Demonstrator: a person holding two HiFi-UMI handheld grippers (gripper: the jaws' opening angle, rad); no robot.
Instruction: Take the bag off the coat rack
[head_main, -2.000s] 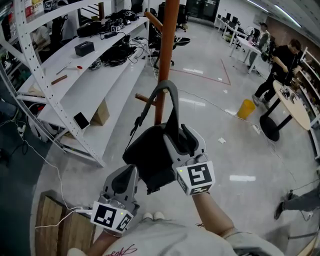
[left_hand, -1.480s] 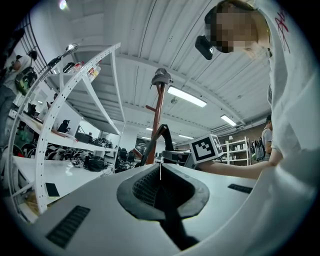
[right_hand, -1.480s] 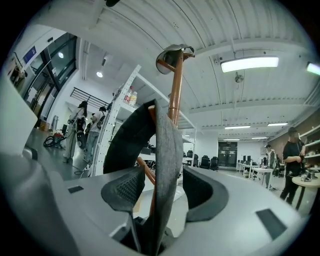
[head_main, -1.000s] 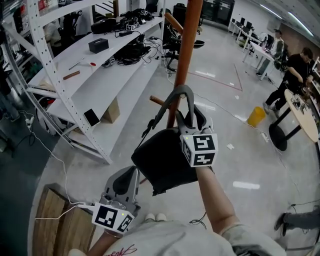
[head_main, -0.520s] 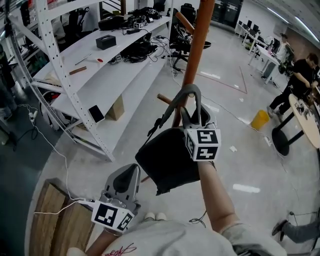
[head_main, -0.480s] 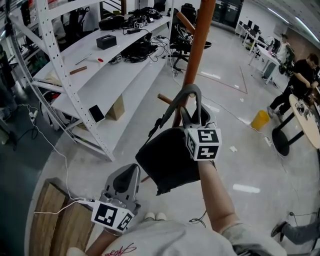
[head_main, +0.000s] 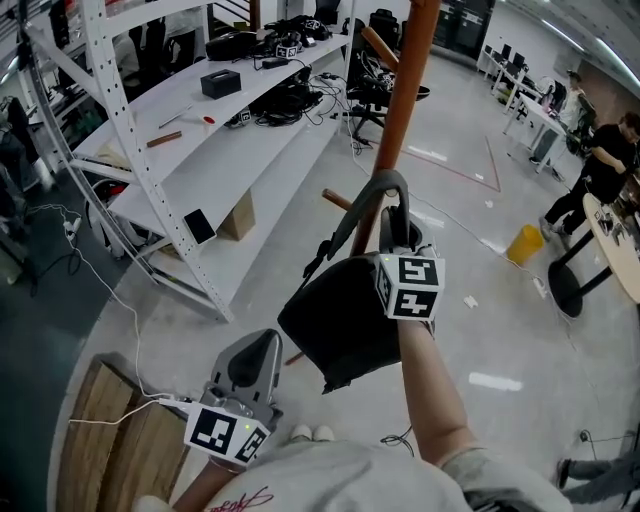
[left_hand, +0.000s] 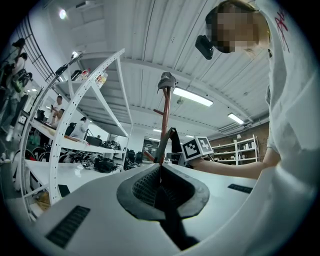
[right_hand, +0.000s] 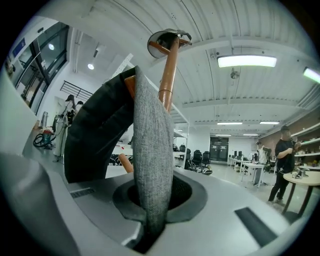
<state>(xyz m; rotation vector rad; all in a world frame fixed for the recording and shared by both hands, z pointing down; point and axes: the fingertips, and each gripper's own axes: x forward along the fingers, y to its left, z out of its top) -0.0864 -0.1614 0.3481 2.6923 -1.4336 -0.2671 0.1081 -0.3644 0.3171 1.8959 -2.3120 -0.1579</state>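
Right tongs, just closed on the bag strap, sit nearest; the strap rises toward twelve o'clock over the rack peg; left tongs shut, empty.

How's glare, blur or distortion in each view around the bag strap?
Head view: sharp; glare patches on the floor beyond the bag. Right gripper view: ceiling light blown out, strap crisp. Left gripper view: fisheye bows the shelving, dark corners.

Head view downward, gripper views toward rack
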